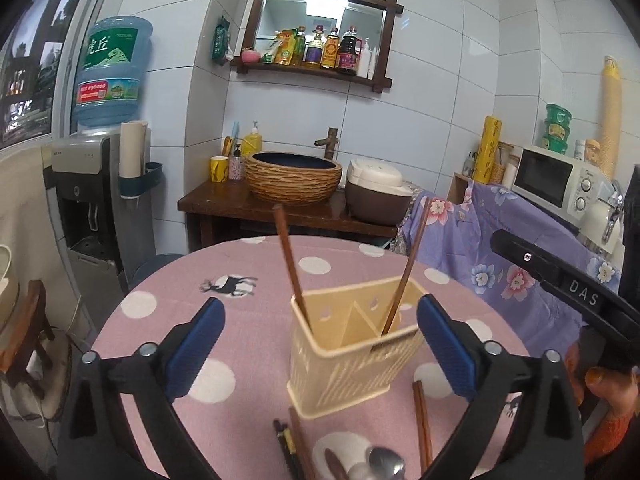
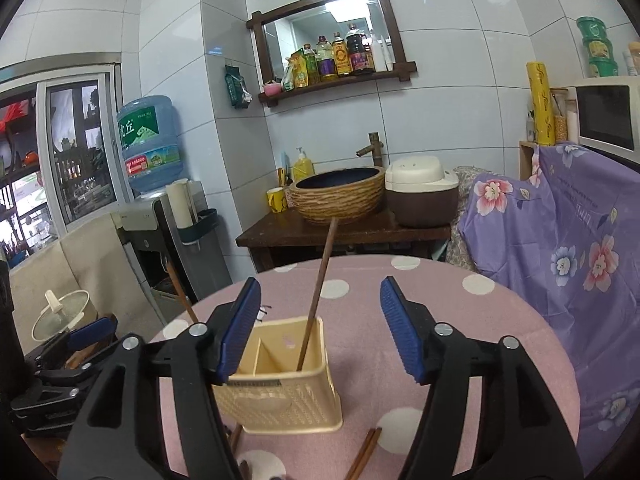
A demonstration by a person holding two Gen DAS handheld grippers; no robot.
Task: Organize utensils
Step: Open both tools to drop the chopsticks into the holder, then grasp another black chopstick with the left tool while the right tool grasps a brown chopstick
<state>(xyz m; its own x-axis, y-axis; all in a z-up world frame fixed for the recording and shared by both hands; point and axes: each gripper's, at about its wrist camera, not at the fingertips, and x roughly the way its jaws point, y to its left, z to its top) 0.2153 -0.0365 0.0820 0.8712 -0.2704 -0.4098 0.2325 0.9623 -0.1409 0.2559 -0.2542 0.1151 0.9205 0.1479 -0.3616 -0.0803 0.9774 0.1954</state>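
The left gripper (image 1: 320, 344) stands wide open, its blue ribbed pads (image 1: 196, 346) clear of everything, with the utensil holder (image 1: 352, 356) between and just beyond the fingertips. The right gripper (image 2: 320, 328) is also released, holding nothing; its left pad (image 2: 240, 328) overlaps the holder's (image 2: 286, 384) near corner in the picture, and contact cannot be confirmed. The holder is a cream plastic box, rectangular, upright, with ribbed lattice walls, punched holes along the back wall and an inner divider forming compartments. Two brown wooden chopsticks stand in it, long axes steeply upright: the left chopstick (image 1: 292, 268) leans up and to the left, the right chopstick (image 1: 408, 264) leans up and to the right, in separate compartments. Loose chopsticks (image 1: 422, 420) and a metal spoon (image 1: 384, 464) lie flat on the table just in front of the holder. The round table (image 1: 248, 308) carries a pink cloth with white dots; open cloth surrounds the holder, and the table's far edge curves well behind it.
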